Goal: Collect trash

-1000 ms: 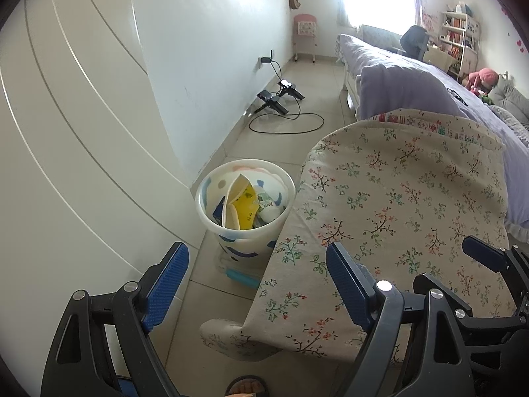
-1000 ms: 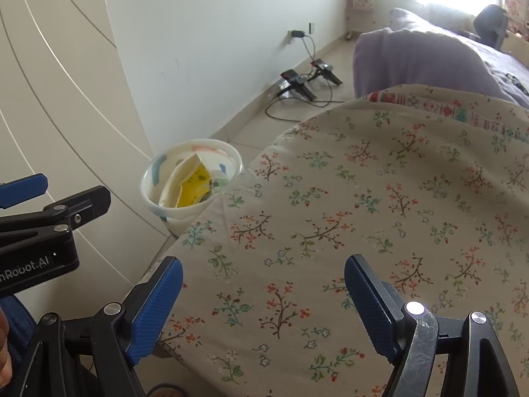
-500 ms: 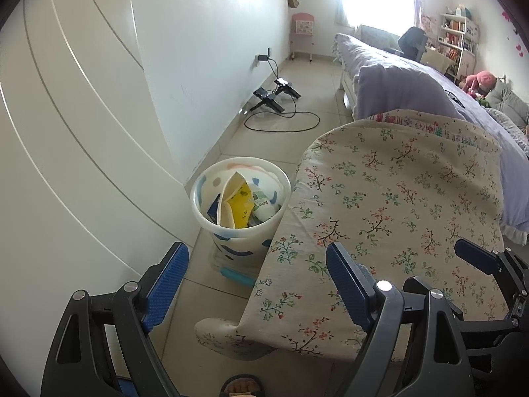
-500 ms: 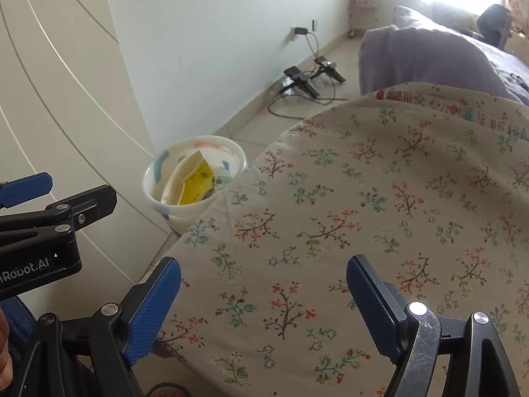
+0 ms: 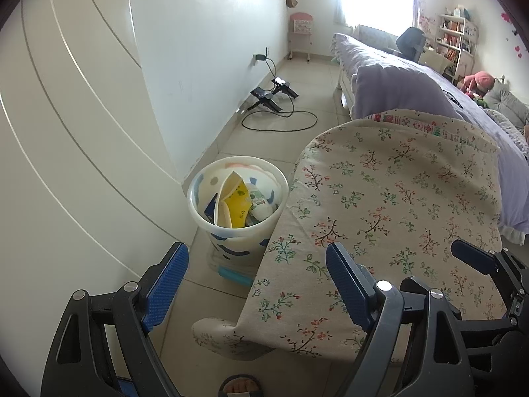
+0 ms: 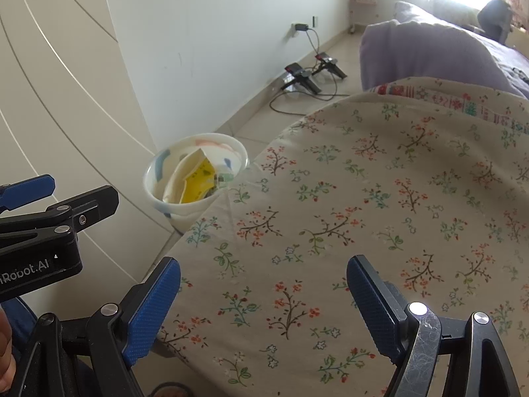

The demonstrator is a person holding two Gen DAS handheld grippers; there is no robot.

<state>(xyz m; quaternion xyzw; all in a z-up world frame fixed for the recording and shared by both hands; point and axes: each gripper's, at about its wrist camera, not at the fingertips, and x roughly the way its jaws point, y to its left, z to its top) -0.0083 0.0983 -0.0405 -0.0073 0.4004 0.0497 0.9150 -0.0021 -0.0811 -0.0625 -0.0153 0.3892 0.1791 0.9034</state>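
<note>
Two tools I hold, left tool (image 5: 254,284) and right tool (image 6: 264,301), both agape, empty, "Robot.AI" lettering on left, trash bin (image 5: 237,198) full beside floral counter (image 5: 396,205).

Left gripper body (image 6: 36,261), seen from the right wrist view: white lettering "Robot.AI", cut off at the picture's left edge, so likely the tail of a longer brand name
Green-and-white packet (image 5: 261,203) in the bin: print too small to read

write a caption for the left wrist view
Open left gripper held above a floral-covered table, beside a white bin already holding trash.
</note>
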